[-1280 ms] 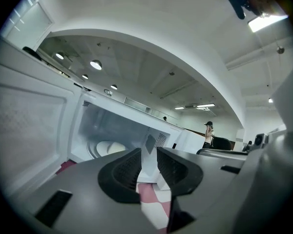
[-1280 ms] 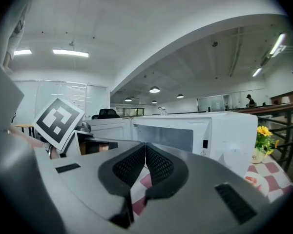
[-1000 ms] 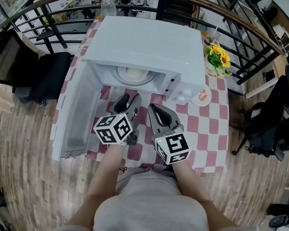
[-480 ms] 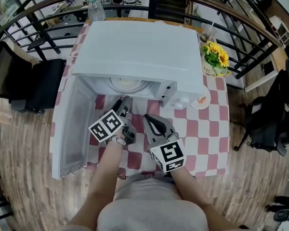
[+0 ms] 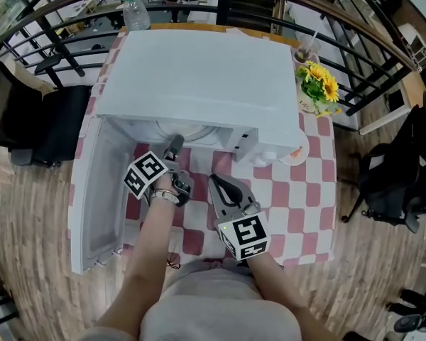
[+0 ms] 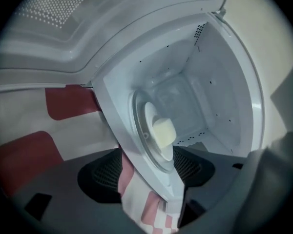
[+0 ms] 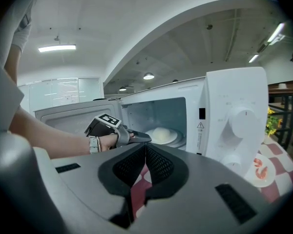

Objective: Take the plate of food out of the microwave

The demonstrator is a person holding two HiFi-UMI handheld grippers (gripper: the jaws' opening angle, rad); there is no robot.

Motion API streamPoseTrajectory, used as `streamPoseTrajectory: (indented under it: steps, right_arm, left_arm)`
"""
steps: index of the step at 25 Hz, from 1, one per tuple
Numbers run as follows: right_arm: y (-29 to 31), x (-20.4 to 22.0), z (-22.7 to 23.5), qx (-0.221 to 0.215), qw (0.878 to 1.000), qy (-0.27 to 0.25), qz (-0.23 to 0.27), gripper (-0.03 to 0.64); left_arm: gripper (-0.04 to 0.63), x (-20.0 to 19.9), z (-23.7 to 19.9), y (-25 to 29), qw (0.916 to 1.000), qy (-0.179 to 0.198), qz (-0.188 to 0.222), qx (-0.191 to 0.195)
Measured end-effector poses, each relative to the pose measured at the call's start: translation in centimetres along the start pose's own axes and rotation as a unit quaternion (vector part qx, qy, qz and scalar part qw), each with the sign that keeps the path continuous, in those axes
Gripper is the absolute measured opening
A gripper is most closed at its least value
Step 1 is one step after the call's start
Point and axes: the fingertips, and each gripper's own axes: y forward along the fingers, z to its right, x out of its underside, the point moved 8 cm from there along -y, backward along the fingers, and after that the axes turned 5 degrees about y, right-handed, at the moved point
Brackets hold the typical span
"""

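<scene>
plate of food (image 6: 159, 130) on turntable (image 6: 138, 123), mid microwave (image 5: 199, 62). left gripper (image 5: 173, 145) at doorway, jaws opening, nothing pinched. right gripper (image 7: 145, 149) jaws together, empty. plate probably stiff, slick, breakable: grab near rim, keep level.

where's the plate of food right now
The plate of food is inside the open microwave, on its glass turntable. In the left gripper view it sits mid-frame, just ahead of the left gripper, whose empty jaws are opening.
</scene>
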Motion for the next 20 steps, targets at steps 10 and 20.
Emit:
streamPoseTrajectory:
  steps: [10, 20]
  right_arm:
    - [0.4, 0.5, 1.2, 0.017, 1.0, 0.016, -0.009, 0.026]
    - [0.7, 0.8, 1.3, 0.015, 1.0, 0.015, -0.017, 0.026]
  left_arm:
    - [0.311, -0.5, -0.7, 1.8, 0.997, -0.044, -0.004, -0.063]
    - [0.319, -1.3, -1.0, 3.2, 0.9893, -0.103, -0.003, -0.103]
